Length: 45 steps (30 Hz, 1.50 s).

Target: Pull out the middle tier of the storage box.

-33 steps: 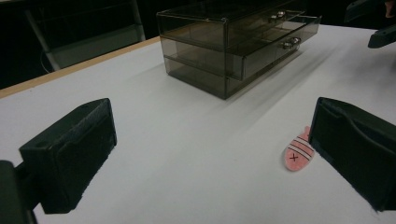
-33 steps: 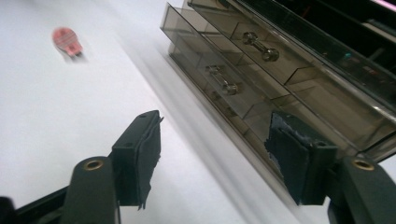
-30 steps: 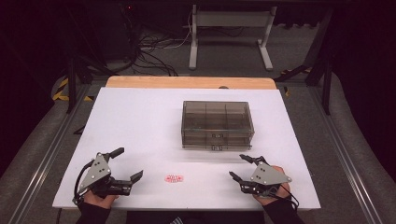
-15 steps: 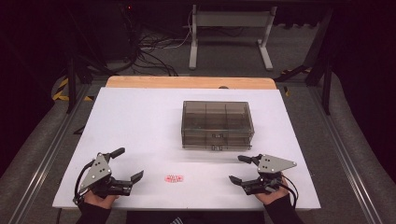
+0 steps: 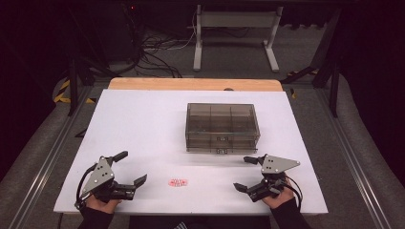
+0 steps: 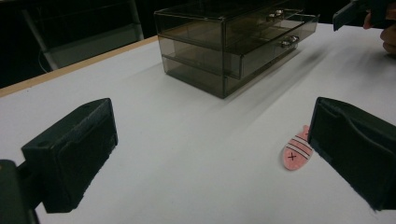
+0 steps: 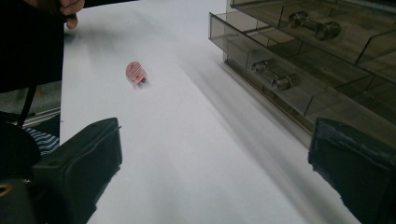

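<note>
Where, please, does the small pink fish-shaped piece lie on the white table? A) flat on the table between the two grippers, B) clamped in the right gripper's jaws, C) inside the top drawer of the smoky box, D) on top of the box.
A: the pink fish-shaped piece lies flat on the white table, between the left gripper and the right gripper, in front of the box.

**Bright desk, dark room around it**

Light falls from above onto the white desk [image 5: 143, 143], which reads evenly bright in the high view, while the floor and background sink into near black. The smoky drawer box [image 5: 222, 126] casts only a faint, soft shadow. In the left gripper view the desk is greyer and dimmer, the nearest black jaws slightly soft. The right gripper view is paler, with smeared streaks of motion blur across the desk surface beside the box, and a washed-out glare towards the far edge.
</note>
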Each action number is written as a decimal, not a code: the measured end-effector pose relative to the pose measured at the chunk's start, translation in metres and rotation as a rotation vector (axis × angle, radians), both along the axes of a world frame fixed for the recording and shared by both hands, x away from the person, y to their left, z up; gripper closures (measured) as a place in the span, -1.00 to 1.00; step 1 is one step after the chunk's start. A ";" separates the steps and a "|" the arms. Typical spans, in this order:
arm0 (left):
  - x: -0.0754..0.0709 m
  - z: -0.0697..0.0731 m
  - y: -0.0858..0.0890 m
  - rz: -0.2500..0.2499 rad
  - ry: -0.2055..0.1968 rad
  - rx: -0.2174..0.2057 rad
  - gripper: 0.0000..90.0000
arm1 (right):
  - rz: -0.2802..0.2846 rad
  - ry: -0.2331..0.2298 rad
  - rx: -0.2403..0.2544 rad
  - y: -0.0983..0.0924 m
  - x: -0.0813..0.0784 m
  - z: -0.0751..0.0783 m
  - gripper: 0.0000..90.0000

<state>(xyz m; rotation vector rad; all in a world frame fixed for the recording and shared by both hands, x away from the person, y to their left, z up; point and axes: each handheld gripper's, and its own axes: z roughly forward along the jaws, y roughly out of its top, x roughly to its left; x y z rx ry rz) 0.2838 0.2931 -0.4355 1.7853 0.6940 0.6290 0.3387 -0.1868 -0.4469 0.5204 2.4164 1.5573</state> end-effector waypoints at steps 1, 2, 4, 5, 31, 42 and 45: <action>0.000 0.000 0.000 0.000 0.000 0.000 -0.95 | 0.002 0.010 0.003 0.000 0.001 -0.001 -0.96; 0.000 0.000 0.000 0.000 -0.002 0.000 -0.95 | 0.002 0.016 0.007 -0.001 0.002 -0.001 -0.99; 0.000 0.000 0.000 0.002 -0.002 0.000 -0.95 | 0.009 0.025 0.018 -0.002 0.003 -0.001 -1.00; 0.000 0.000 0.000 0.002 -0.002 0.000 -0.95 | 0.009 0.025 0.018 -0.002 0.003 -0.001 -1.00; -0.001 0.001 0.000 0.012 -0.003 0.003 -0.95 | 0.151 0.028 -0.223 0.001 0.015 0.042 -0.16; -0.001 0.001 0.000 0.013 -0.003 0.002 -0.95 | 0.150 -0.014 -0.321 0.014 0.026 0.054 -0.12; -0.001 0.001 0.000 0.013 -0.002 0.003 -0.95 | 0.145 -0.025 -0.341 0.016 0.030 0.059 -0.12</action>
